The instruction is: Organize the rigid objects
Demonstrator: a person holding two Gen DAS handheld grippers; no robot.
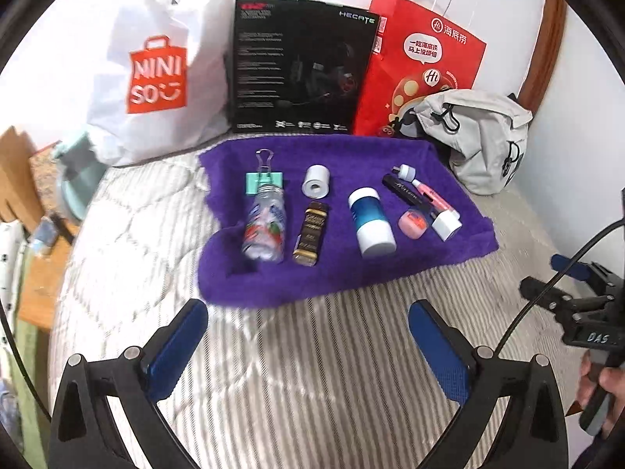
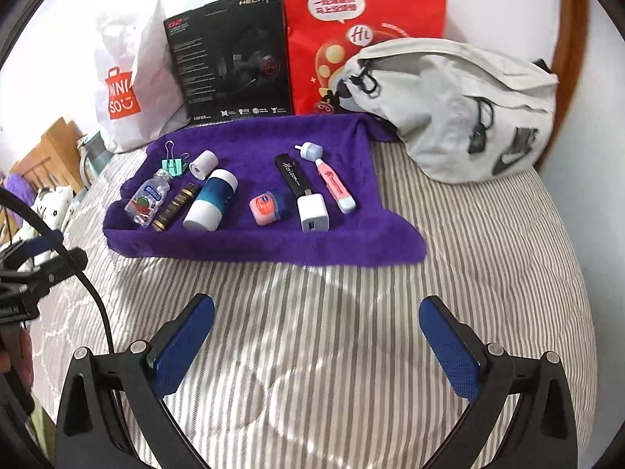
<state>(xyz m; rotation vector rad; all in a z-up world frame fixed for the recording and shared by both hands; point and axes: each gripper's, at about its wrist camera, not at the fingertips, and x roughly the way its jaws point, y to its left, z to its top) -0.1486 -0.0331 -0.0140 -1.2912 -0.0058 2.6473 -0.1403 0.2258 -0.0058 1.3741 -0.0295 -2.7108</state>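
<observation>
Nine small rigid items are lying on the purple towel (image 2: 242,242), which is spread over the striped quilt (image 2: 351,332) of a bed. From left to right in the right wrist view they are sitting in a loose row: a green binder clip (image 2: 173,165), a clear candy bottle (image 2: 147,199), a white tape roll (image 2: 203,164), a dark chocolate bar (image 2: 175,207), a blue-and-white cylinder (image 2: 211,205), a small pink jar (image 2: 265,208), a black lighter (image 2: 292,176), a white USB charger (image 2: 313,215) and a pink pen-shaped tool (image 2: 332,179).

Both grippers are hovering over bare quilt, well short of the towel. The left gripper (image 1: 308,332) is standing wide open with nothing between its blue pads, and the right gripper (image 2: 316,328) is likewise spread wide and carrying nothing.

Judging by the layout, the objects are already looking fairly orderly, lined up and mostly apart from one another, though the lighter is touching the charger and the clip is touching the bottle. Whether this is the starting arrangement or the finished one is not something the views are settling; no sorting container is evident among the shopping bags (image 2: 367,39), the black box (image 2: 230,58) and the grey bag (image 2: 468,109) behind.
</observation>
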